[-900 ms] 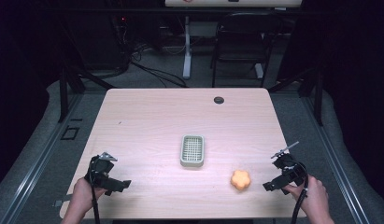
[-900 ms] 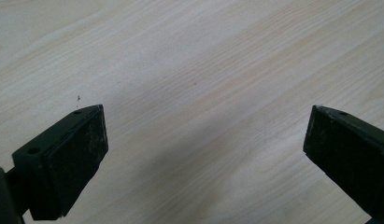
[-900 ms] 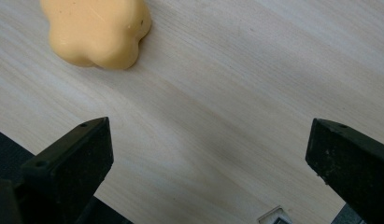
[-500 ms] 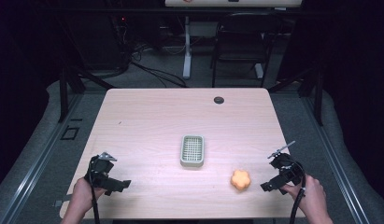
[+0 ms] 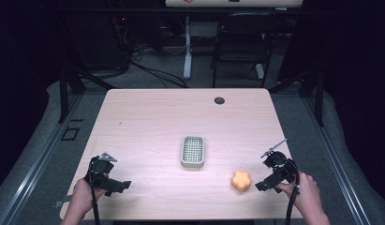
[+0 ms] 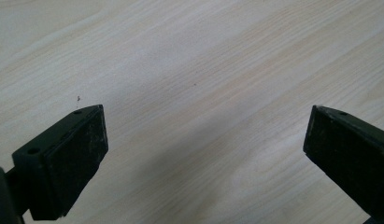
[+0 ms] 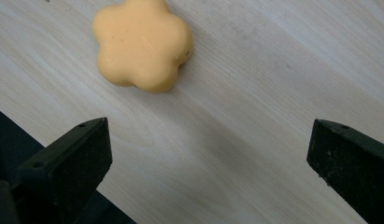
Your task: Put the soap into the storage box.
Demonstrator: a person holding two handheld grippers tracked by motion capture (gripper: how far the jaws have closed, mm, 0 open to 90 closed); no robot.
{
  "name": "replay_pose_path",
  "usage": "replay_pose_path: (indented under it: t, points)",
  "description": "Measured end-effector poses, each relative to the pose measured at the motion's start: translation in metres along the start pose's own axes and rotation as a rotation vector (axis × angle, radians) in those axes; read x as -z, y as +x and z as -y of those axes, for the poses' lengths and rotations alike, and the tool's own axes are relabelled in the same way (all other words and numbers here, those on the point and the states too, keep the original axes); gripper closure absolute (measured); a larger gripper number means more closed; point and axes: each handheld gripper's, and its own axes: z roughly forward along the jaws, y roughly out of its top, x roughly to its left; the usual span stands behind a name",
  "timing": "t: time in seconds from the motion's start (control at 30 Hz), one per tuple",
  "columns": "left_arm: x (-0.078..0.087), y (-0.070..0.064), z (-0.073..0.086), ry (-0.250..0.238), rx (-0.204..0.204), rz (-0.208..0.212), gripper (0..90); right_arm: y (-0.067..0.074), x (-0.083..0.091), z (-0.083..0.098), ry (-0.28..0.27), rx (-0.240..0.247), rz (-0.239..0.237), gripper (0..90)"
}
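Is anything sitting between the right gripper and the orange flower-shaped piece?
Nothing visible. The right gripper is open, and bare table separates its fingers from the orange flower-shaped piece. The grey slotted tray lies off to the far side.

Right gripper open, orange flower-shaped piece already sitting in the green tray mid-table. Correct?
Not quite. The right gripper is open, but the orange flower-shaped piece is not in the green tray; it lies on the bare table, apart from the tray and just ahead of the right gripper. The high view shows this, and the right gripper view shows the piece on wood.
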Motion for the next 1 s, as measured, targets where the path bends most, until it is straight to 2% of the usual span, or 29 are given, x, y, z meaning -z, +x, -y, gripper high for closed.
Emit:
replay_pose_path:
  t: [0.1, 0.13, 0.17, 0.2, 0.23, 0.27, 0.3, 0.47, 0.63, 0.67, 0.7, 0.8, 1.0]
  points:
    - [0.000, -0.001, 0.000, 0.000, 0.000, 0.000, 0.1, 0.006, 0.000, -0.006, 0.013, 0.032, 0.006, 0.0]
    - [0.000, -0.001, 0.000, -0.001, -0.003, -0.001, 0.1, 0.009, -0.004, -0.006, -0.040, 0.004, 0.000, 0.0]
    - [-0.001, -0.001, 0.000, -0.001, -0.002, 0.000, 0.1, 0.009, -0.004, -0.006, -0.040, 0.004, 0.000, 0.0]
    - [-0.001, -0.001, 0.000, -0.001, -0.001, 0.000, 0.1, 0.010, -0.003, -0.009, -0.019, 0.024, 0.001, 0.0]
    - [0.000, -0.001, 0.000, -0.002, -0.002, -0.001, 0.1, 0.009, 0.000, -0.013, 0.035, 0.076, 0.011, 0.0]
    - [0.000, -0.001, 0.000, -0.002, -0.002, -0.001, 0.1, 0.013, -0.004, -0.012, -0.014, 0.036, 0.005, 0.0]
    - [-0.001, -0.001, 0.000, -0.002, -0.002, -0.001, 0.1, 0.013, -0.003, -0.015, 0.008, 0.061, 0.008, 0.0]
    - [-0.001, -0.002, 0.000, 0.001, -0.003, -0.003, 0.1, 0.022, -0.007, -0.023, -0.002, 0.084, 0.013, 0.0]
    - [0.000, -0.003, -0.001, -0.001, -0.006, -0.005, 0.1, 0.028, -0.009, -0.034, 0.023, 0.125, 0.024, 0.0]
    - [0.000, -0.003, -0.001, 0.001, -0.007, -0.004, 0.1, 0.029, -0.010, -0.035, 0.007, 0.123, 0.018, 0.0]
    - [0.000, -0.003, -0.001, 0.000, -0.008, -0.003, 0.1, 0.030, -0.010, -0.037, 0.017, 0.131, 0.020, 0.0]
    - [-0.002, -0.002, -0.001, 0.005, -0.005, 0.000, 0.1, 0.034, -0.011, -0.039, 0.004, 0.140, 0.019, 0.0]
    - [0.000, -0.003, -0.001, 0.002, -0.008, -0.007, 0.1, 0.038, -0.016, -0.048, 0.021, 0.169, 0.025, 0.0]
